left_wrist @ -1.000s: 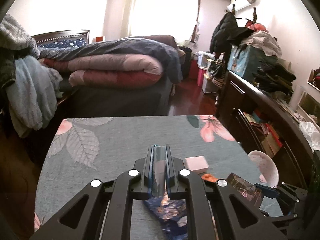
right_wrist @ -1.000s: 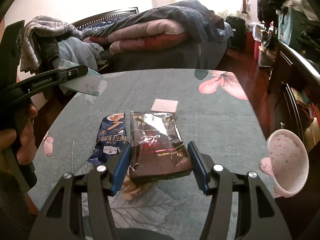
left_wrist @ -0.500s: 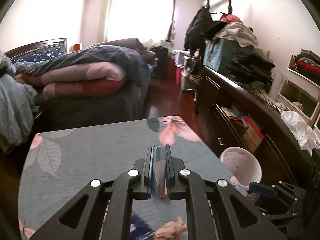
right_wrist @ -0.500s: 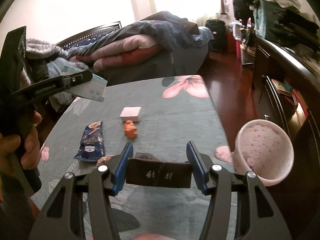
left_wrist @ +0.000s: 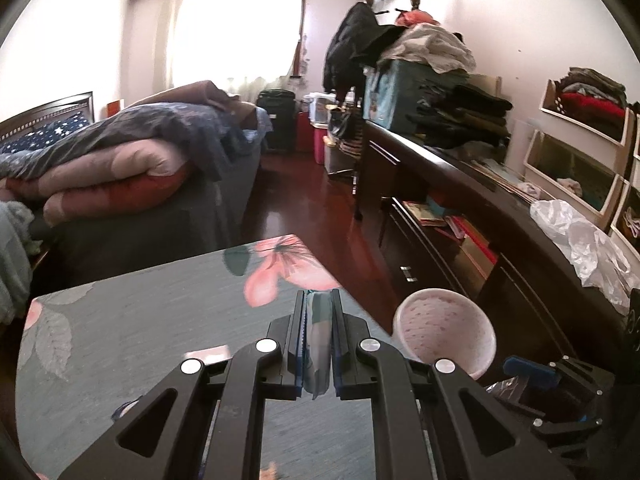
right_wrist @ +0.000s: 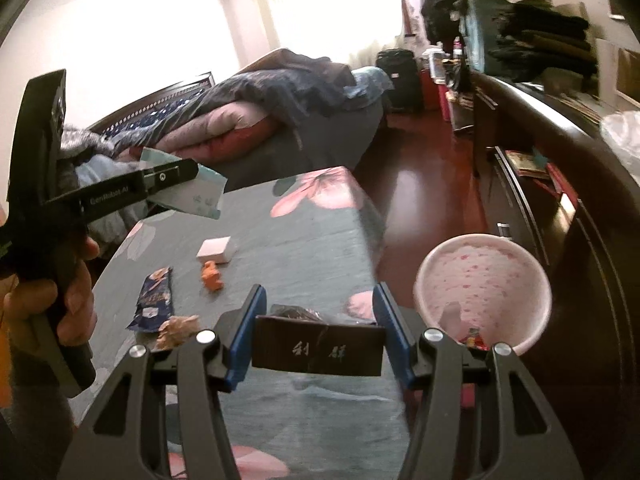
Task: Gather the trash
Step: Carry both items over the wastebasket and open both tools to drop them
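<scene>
Off the tabletop's [right_wrist: 304,248] right edge, the pink bin [right_wrist: 484,280] holds scraps (red, white); right gripper [right_wrist: 318,342] clamps a dark packet [right_wrist: 316,350], left gripper [left_wrist: 318,344] pinches a pale wrapper [left_wrist: 319,332].

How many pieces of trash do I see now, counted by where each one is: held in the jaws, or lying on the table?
Held in jaws: 2, the pale wrapper and the dark packet
Lying on table: 3, the blue wrapper, the orange scrap, the brown crumpled scrap
Total: 5

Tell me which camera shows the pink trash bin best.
Right wrist view: the pink trash bin shows its whole rim, inside and trash at the bottom. The left wrist view shows it smaller, its near rim cut by the gripper.
</scene>
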`<action>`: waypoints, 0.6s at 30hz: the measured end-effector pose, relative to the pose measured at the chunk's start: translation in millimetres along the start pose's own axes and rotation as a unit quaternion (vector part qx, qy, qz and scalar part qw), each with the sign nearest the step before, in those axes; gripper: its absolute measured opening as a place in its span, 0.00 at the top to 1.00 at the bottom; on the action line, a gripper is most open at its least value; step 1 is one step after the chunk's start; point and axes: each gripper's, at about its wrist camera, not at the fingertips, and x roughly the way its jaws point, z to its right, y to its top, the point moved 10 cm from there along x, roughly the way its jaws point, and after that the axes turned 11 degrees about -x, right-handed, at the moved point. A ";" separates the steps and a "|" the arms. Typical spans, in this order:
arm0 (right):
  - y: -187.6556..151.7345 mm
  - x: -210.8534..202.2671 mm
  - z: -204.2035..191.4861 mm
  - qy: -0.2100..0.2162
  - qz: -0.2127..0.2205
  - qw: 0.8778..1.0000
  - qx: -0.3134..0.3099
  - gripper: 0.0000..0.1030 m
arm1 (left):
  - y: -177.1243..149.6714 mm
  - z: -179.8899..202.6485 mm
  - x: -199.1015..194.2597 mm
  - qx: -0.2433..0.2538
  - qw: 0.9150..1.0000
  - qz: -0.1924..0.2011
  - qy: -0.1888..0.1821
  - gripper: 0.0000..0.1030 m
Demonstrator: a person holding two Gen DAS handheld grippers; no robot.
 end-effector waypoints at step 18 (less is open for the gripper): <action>-23.1 -8.6 146.4 -0.111 0.006 0.988 0.103 0.46 | -16.0 126.3 79.0 0.057 0.991 -0.053 -0.108 0.90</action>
